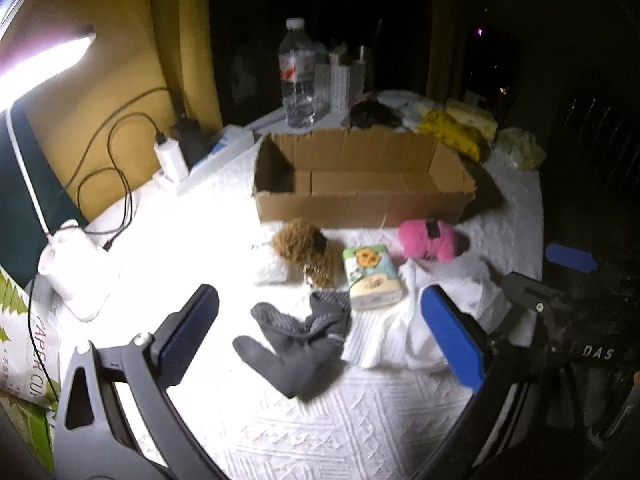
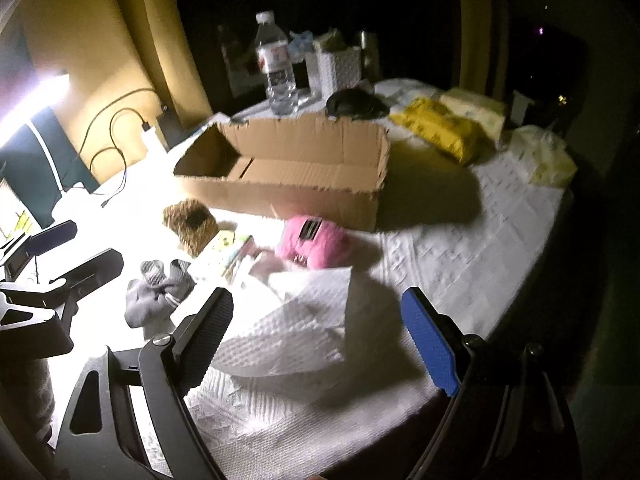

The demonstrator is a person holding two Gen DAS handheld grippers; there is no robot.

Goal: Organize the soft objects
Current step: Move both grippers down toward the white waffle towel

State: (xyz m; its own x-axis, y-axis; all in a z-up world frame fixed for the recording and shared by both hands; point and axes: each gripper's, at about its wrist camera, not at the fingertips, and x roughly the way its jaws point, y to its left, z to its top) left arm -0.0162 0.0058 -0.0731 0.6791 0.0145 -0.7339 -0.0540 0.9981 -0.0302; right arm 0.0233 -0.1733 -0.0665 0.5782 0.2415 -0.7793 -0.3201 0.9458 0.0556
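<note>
At 12 o'clock on the table, the box stands open. Left gripper gapes wide over the glove; right gripper gapes wide over the towel. Tissue pack print is blurred. At 9 o'clock, "PAPER CU" is cut off.

Grey gloves are lying crumpled nearest, with a white cloth rumpling beside them. A brown plush, tissue pack and pink plush are sitting before the open, empty box.
</note>
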